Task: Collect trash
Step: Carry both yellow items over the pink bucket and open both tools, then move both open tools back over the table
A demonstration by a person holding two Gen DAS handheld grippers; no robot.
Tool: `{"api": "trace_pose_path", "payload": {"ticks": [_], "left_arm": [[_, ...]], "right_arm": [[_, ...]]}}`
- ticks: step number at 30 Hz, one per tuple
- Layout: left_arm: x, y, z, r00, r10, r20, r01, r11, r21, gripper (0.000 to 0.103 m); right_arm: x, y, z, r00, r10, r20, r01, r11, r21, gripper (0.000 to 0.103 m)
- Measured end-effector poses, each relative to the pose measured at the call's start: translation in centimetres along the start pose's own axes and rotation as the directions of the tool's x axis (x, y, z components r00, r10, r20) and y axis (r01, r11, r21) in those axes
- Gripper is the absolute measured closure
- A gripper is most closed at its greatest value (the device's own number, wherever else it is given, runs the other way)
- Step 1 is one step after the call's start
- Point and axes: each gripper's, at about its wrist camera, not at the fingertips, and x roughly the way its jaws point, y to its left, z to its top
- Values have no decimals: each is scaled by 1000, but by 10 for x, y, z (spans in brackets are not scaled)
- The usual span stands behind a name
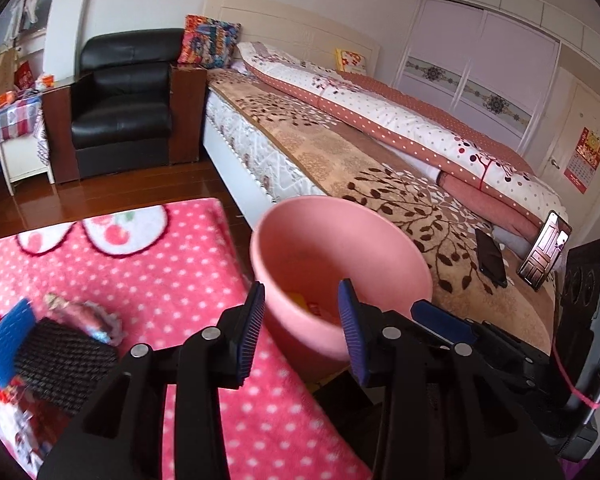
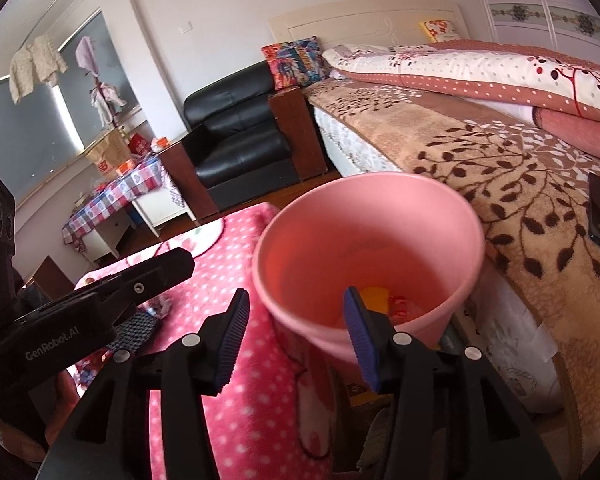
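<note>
Currently: bedside trash collection, largest to smallest.
Bed (image 2: 500, 168) alongside; pink dotted blanket (image 1: 188, 280); pink bin (image 2: 364, 248) between them, yellow and red trash (image 2: 384, 300) in its bottom; left gripper (image 1: 302, 332) and right gripper (image 2: 298, 336), jaws apart, empty; crumpled wrapper (image 1: 88, 316) on the blanket.

"GenRobot.AI" on left tongs (image 2: 190, 266) body (white lettering); other print unreadable.
</note>
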Motion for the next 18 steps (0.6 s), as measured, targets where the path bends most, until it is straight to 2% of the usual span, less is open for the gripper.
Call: {"api": "trace_pose_path", "payload": {"ticks": [5,12,18], "left_arm": [[-43,22,-13,996,69,53,-70,998,6,64],[-104,66,-38,984,150,100,-145,988,-56,65],[-143,107,-69,958,264,110,-255,963,-90,64]], "right_arm": [[-6,36,-17,998,61,-24,-62,997,-36,54],[1,88,-43,987,133,-94,-143,984,-108,54],[12,119,-63,971,175,-161,-200,968,-154,54]]}}
